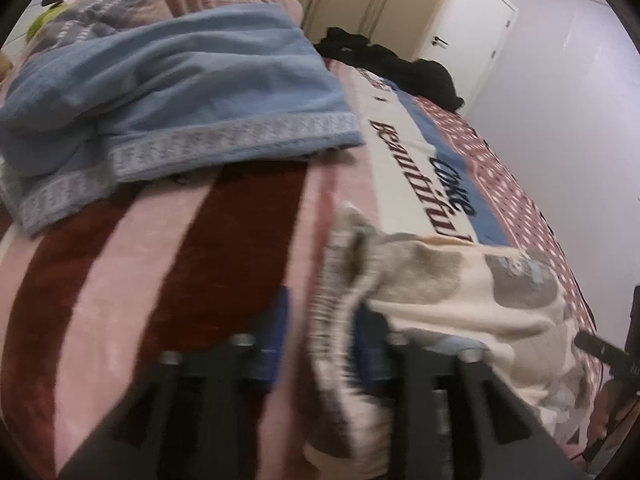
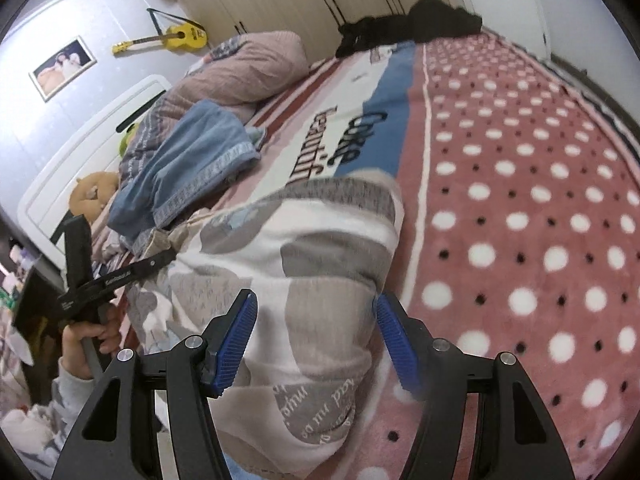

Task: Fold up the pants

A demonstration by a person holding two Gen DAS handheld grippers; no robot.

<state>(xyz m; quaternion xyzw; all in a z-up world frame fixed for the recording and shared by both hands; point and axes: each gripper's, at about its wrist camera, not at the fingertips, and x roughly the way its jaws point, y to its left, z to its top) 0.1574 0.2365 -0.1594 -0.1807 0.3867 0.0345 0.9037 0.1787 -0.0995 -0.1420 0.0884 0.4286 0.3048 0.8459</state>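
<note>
I'm at the bed (image 2: 520, 184), both grippers low over the pants (image 2: 304, 240). The pants lie bunched on the bedspread, cream with grey patches, near the bed's edge closest to me, straddling the white stripe and the dotted pink part. The ribbed grey band (image 1: 344, 280) sits toward the left gripper.

Left gripper (image 1: 320, 336): blurry, the band edge runs between the blue pads (image 1: 276, 332). Pads look apart from each other, but I cannot tell if they pinch the cloth. In the right view its black finger lies at the pants' left edge, with the hand (image 2: 86, 344) on its handle below.

Right gripper (image 2: 316, 332): jaws spread wide, pants fabric lying between the blue pads (image 2: 236, 336). The pads do not look pressed onto it, so I read it as released, straddling the cloth.

Progress, my judgement: early or mid. The pants look doubled over in a lump, not flat, no clean creases, edges not lined up. Whether one fold is already in, I cannot tell. Left to do: get a firm grip on both sides, spread it flat, fold over, square it up.

Blue towel (image 2: 192, 160) and black clothes (image 2: 408, 24) lie well apart, not in the way.
</note>
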